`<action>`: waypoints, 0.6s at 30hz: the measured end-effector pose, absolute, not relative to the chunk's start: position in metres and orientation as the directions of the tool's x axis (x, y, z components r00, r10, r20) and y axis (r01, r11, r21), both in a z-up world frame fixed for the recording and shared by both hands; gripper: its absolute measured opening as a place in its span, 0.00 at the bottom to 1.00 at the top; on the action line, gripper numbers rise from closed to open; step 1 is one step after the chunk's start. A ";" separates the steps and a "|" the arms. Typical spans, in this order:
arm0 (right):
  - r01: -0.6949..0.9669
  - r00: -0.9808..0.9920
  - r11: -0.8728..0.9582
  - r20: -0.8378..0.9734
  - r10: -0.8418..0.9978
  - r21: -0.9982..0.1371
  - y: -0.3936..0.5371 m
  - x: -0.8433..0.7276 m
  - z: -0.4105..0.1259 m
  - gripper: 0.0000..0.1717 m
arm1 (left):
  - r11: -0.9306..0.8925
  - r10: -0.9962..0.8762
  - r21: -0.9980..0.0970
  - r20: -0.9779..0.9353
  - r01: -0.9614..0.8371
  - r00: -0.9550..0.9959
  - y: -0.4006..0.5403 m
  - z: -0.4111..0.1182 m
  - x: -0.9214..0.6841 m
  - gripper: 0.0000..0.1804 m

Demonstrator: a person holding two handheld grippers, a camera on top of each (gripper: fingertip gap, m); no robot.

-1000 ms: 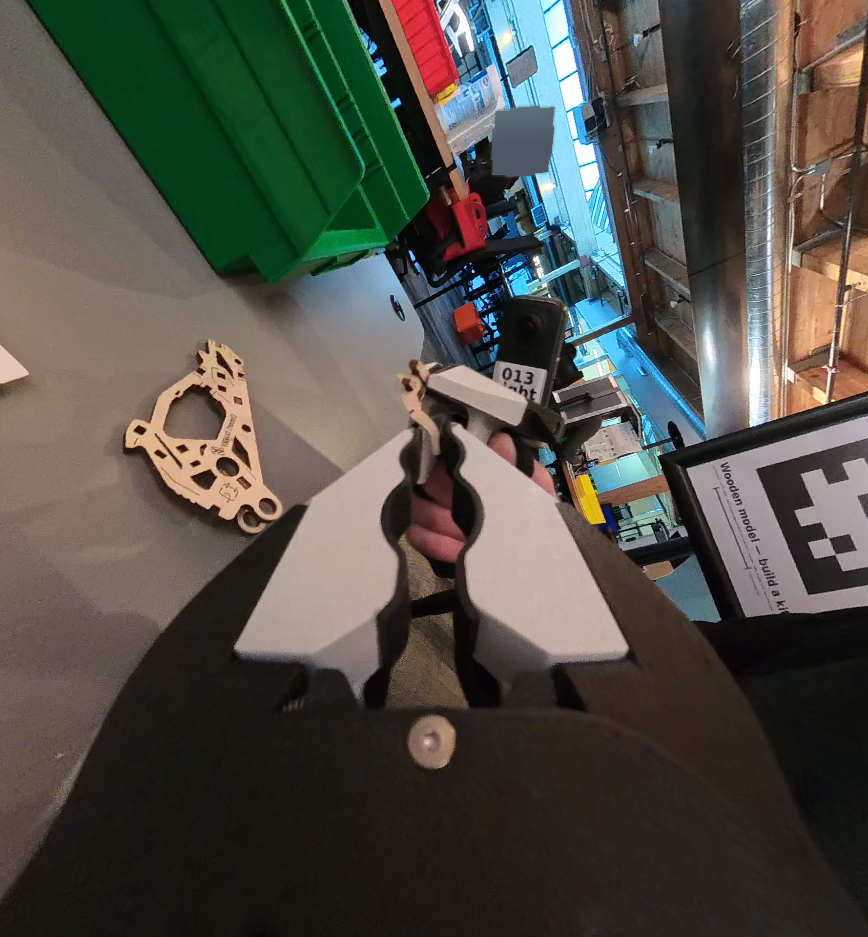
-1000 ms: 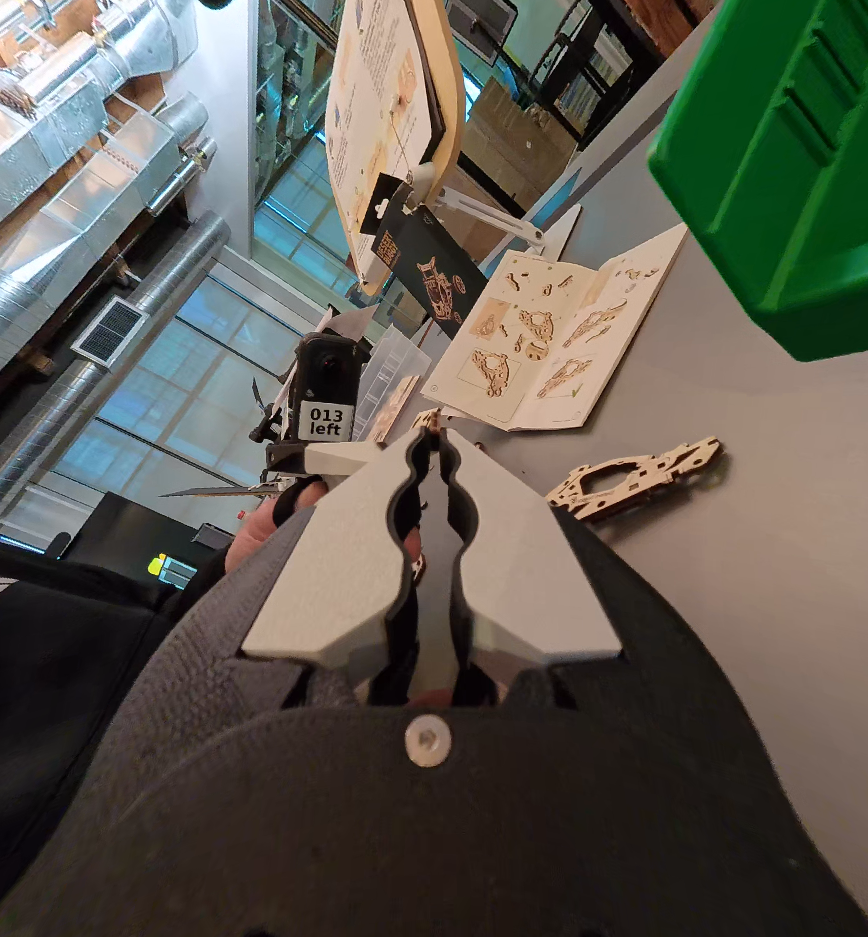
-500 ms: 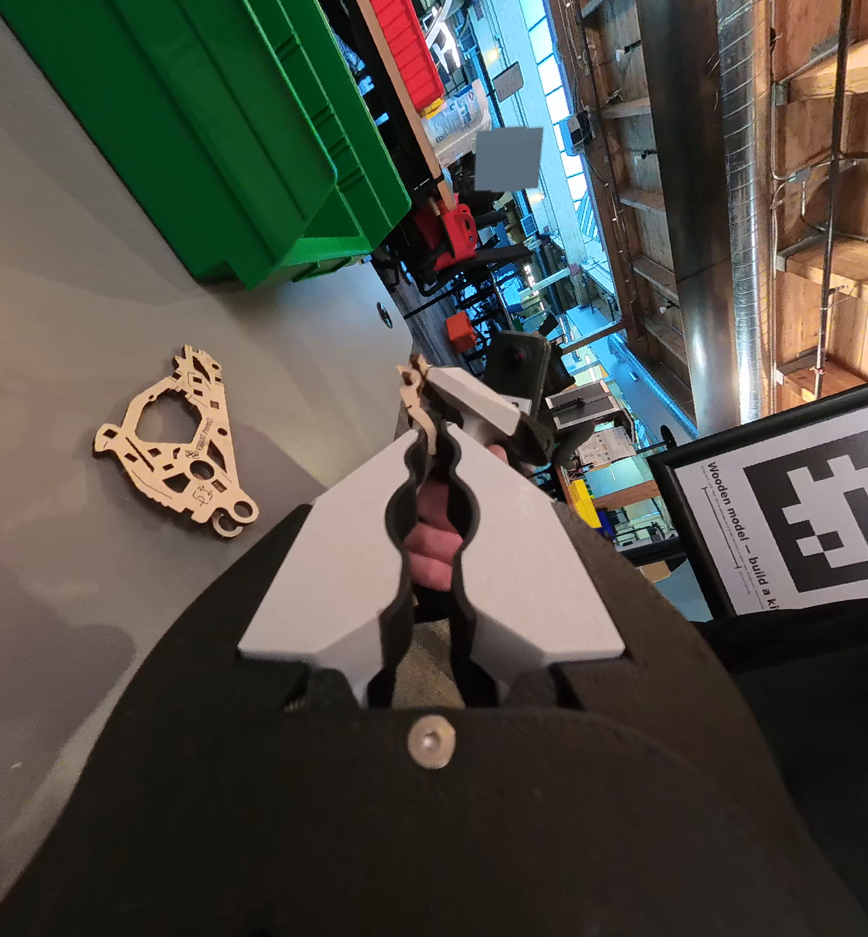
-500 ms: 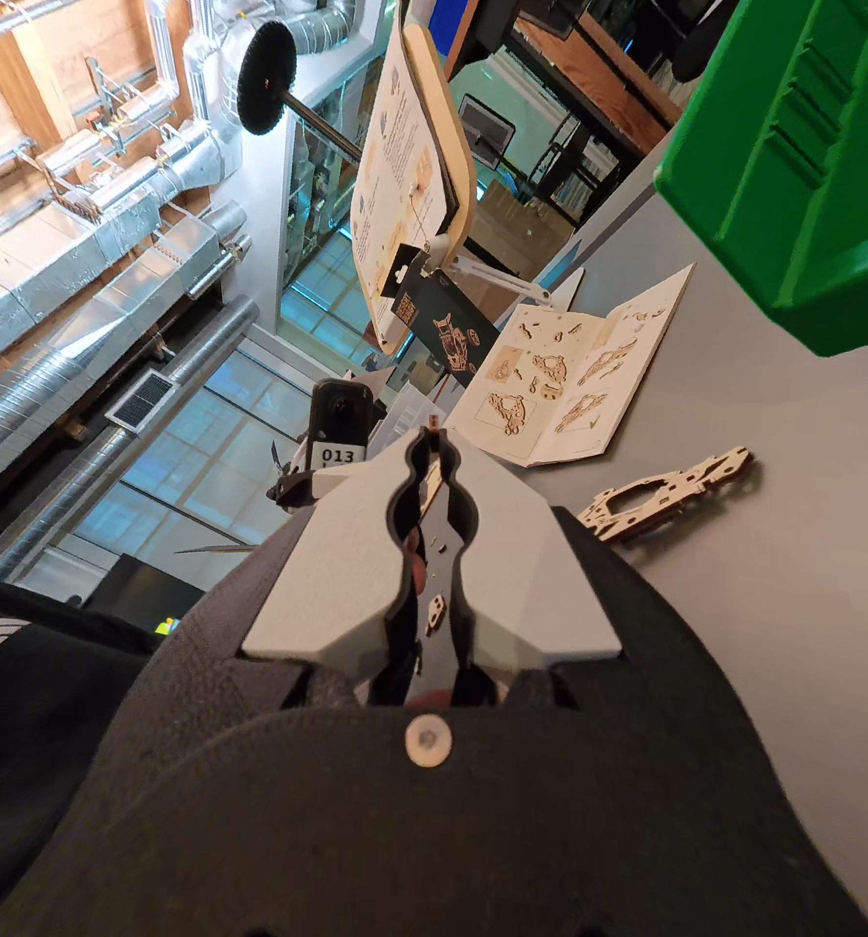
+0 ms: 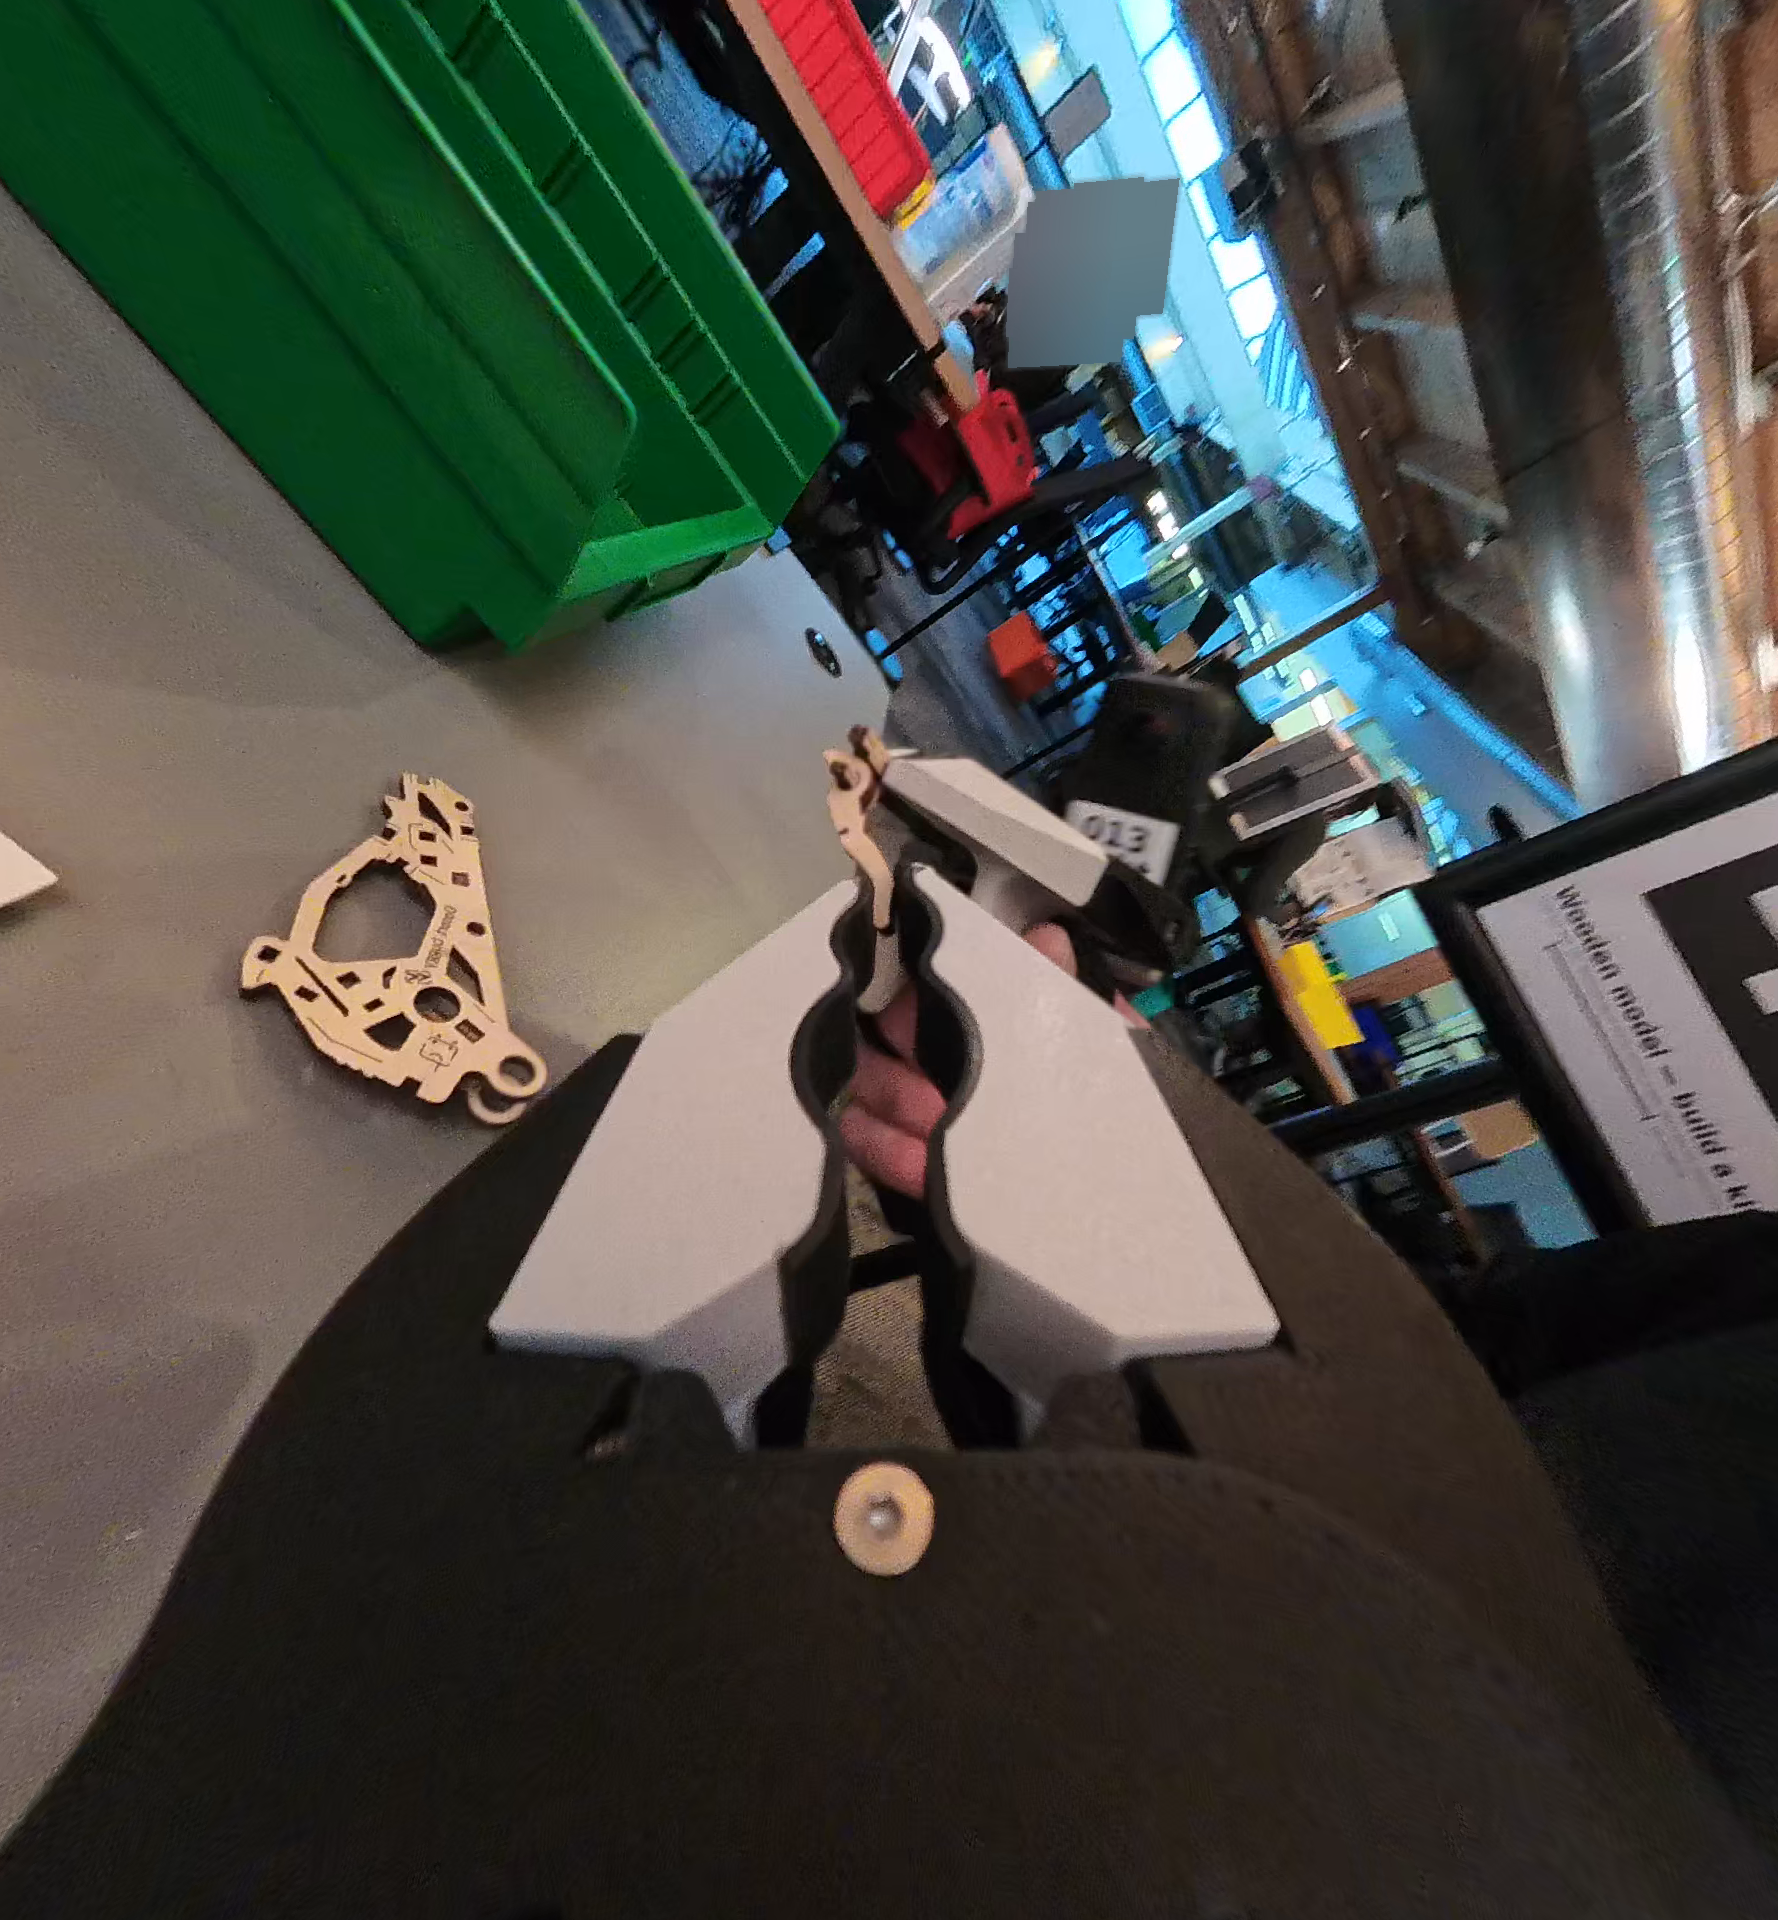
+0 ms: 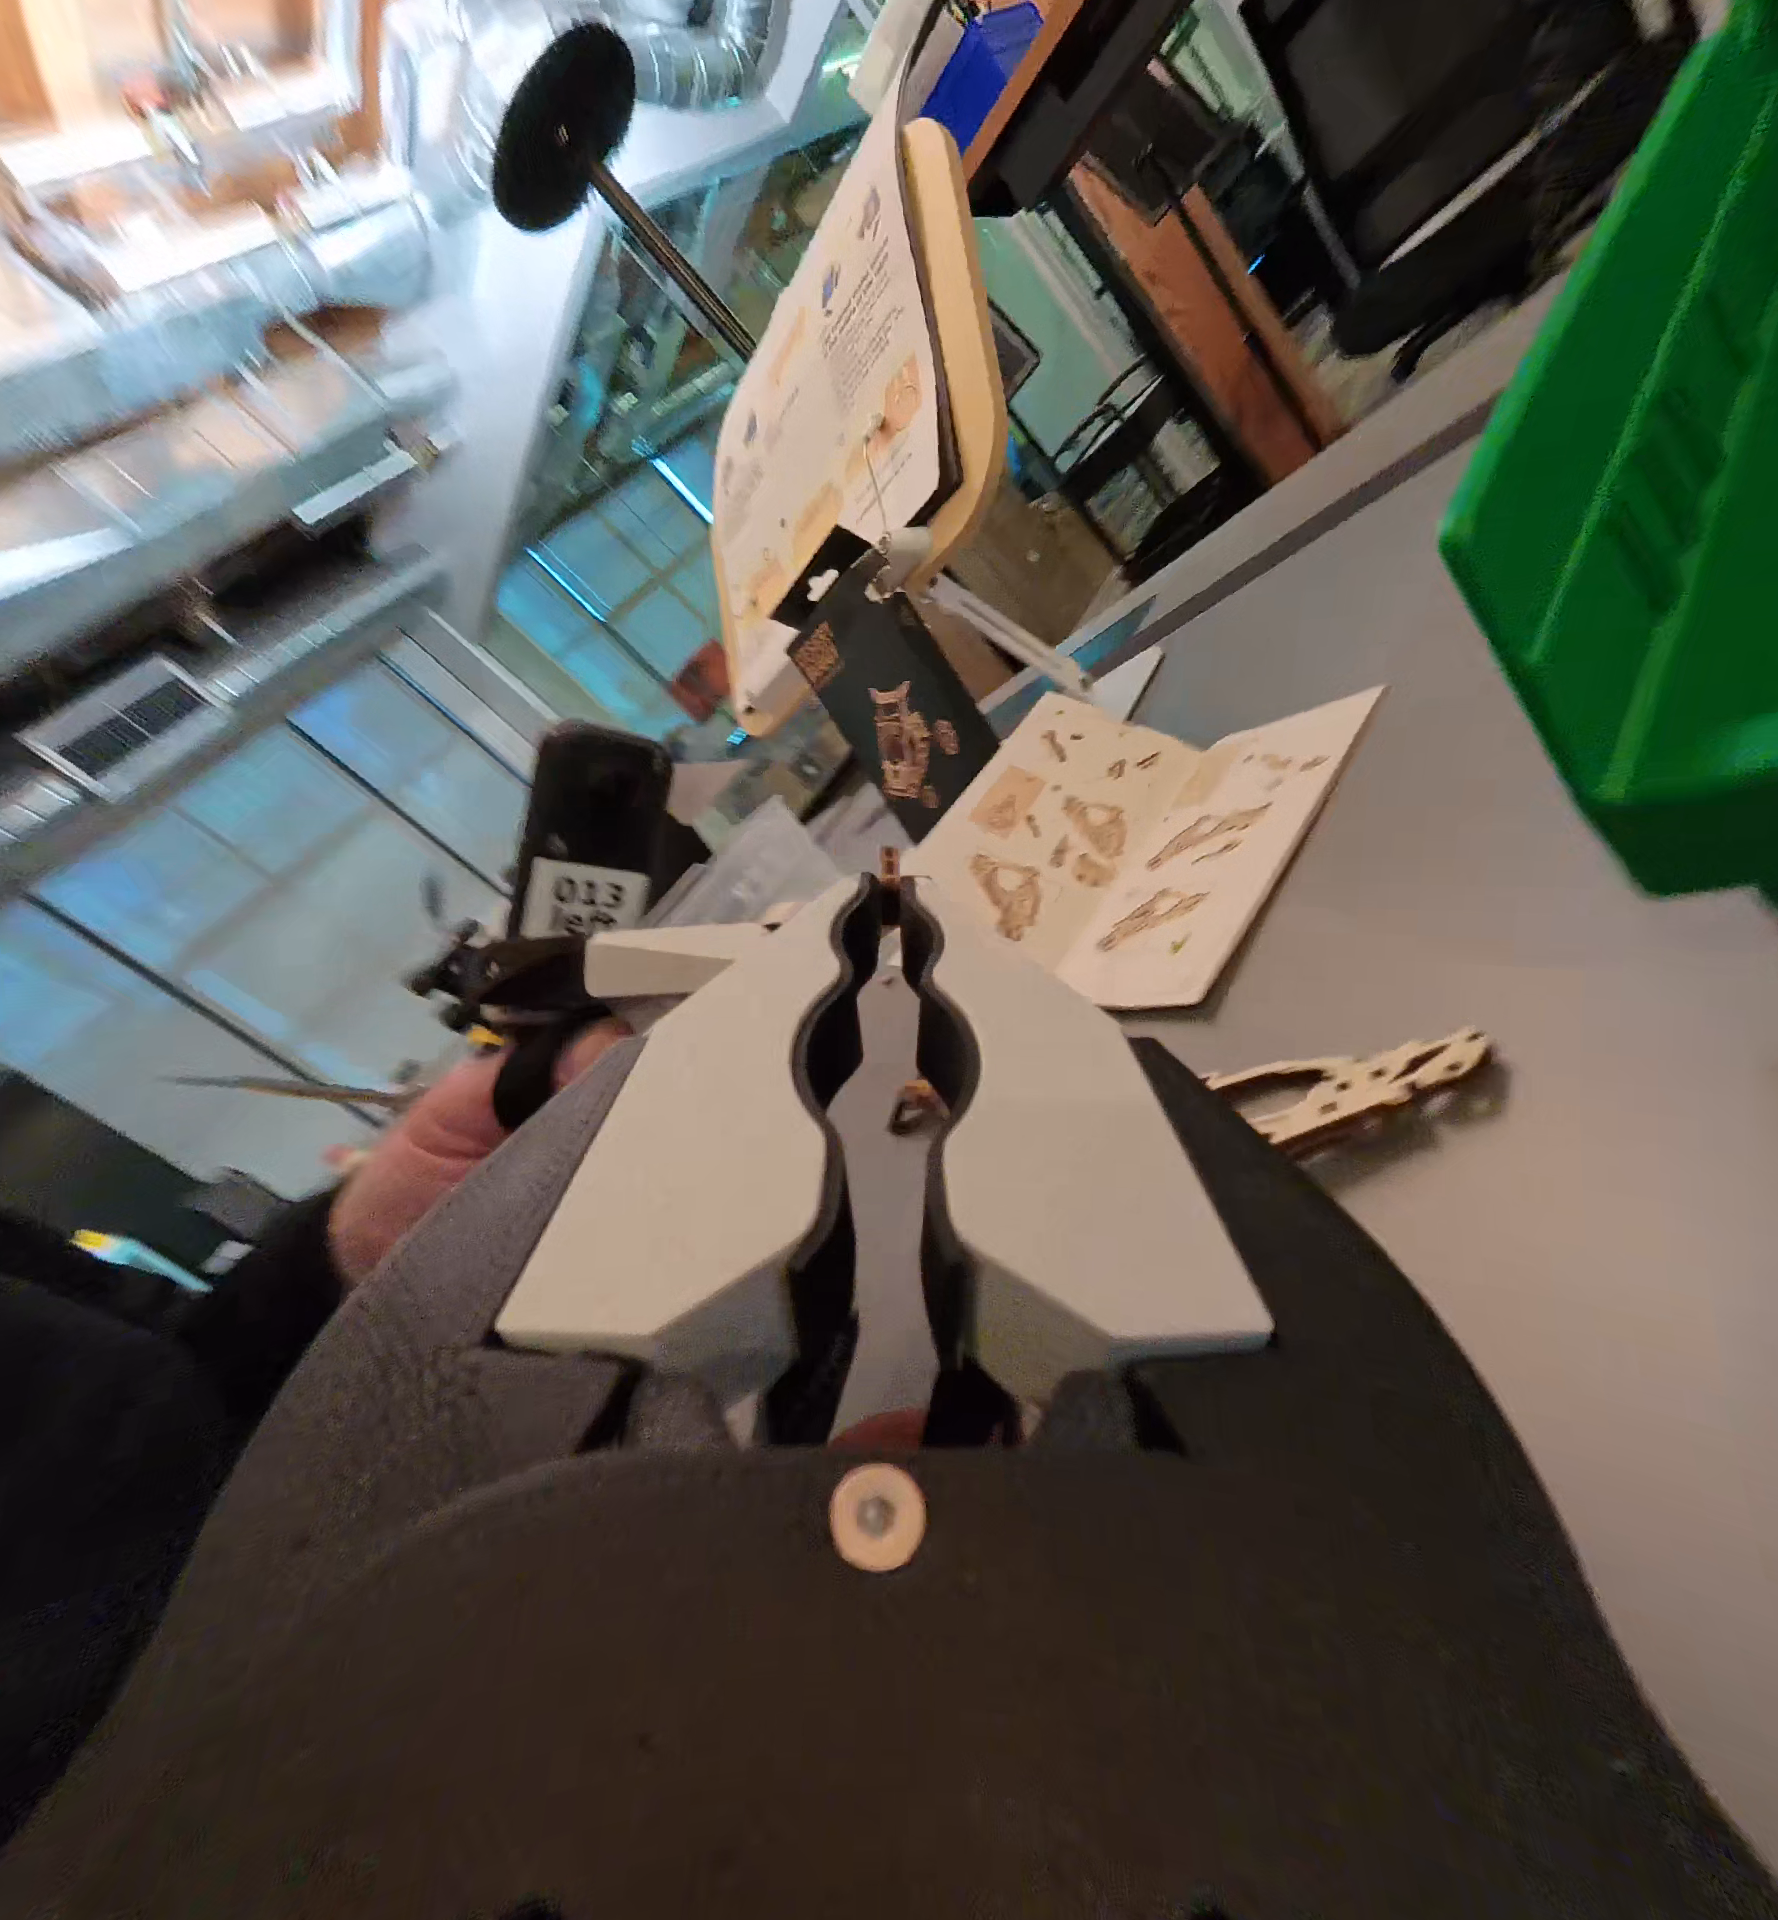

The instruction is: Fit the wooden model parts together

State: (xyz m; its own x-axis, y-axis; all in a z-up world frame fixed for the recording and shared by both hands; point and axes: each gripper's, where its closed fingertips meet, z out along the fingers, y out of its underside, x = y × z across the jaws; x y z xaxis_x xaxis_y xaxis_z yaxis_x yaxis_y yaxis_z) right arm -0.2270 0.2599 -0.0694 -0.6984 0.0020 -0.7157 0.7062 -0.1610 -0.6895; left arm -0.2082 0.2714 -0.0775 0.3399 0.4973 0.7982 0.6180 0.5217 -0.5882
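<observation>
Both grippers, left and right, pinch one small wooden part at twelve o'clock; steady alignment should seat it cleanly.

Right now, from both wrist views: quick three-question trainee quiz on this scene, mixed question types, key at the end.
1. True or false: the large flat wooden frame piece is clamped in the left gripper.
2. Multiple choice: what colour is the bin at the far side of the grey table? A) red B) green C) blue
3. Short answer: what lies open on the table beyond the right gripper?

Key
1. False. It lies flat on the table, to the left of that gripper, which is shut on a small slim wooden part.
2. B.
3. An instruction booklet showing part diagrams.
</observation>
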 end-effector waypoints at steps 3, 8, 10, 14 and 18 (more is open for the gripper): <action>0.560 -0.813 -0.143 -0.575 0.098 -0.816 0.262 -0.226 -0.063 0.00 | 0.502 0.496 -0.585 0.798 0.637 0.342 0.275 -0.073 -0.207 0.01; 0.274 -0.925 -0.018 -0.269 0.267 -0.962 0.262 -0.226 -0.060 0.01 | 0.495 0.507 -0.580 0.797 0.647 0.328 0.276 -0.070 -0.207 0.01; 0.182 -0.939 0.022 -0.167 0.301 -0.983 0.261 -0.226 -0.057 0.01 | 0.494 0.502 -0.578 0.800 0.649 0.330 0.276 -0.068 -0.207 0.01; 0.308 -0.917 -0.064 -0.314 0.246 -0.949 0.261 -0.227 -0.051 0.00 | 0.496 0.494 -0.584 0.798 0.642 0.345 0.278 -0.062 -0.207 0.00; 0.612 -0.773 -0.206 -0.632 0.045 -0.763 0.262 -0.228 -0.048 0.00 | 0.493 0.492 -0.598 0.791 0.633 0.364 0.280 -0.059 -0.207 0.00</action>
State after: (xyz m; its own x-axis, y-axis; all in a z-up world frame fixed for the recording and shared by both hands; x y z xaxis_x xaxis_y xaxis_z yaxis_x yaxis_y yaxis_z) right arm -0.2281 0.2624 -0.0480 -0.7735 0.0447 -0.6323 0.6121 -0.2064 -0.7634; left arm -0.2066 0.2796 -0.0592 0.3638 0.4923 0.7907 0.6325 0.4926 -0.5977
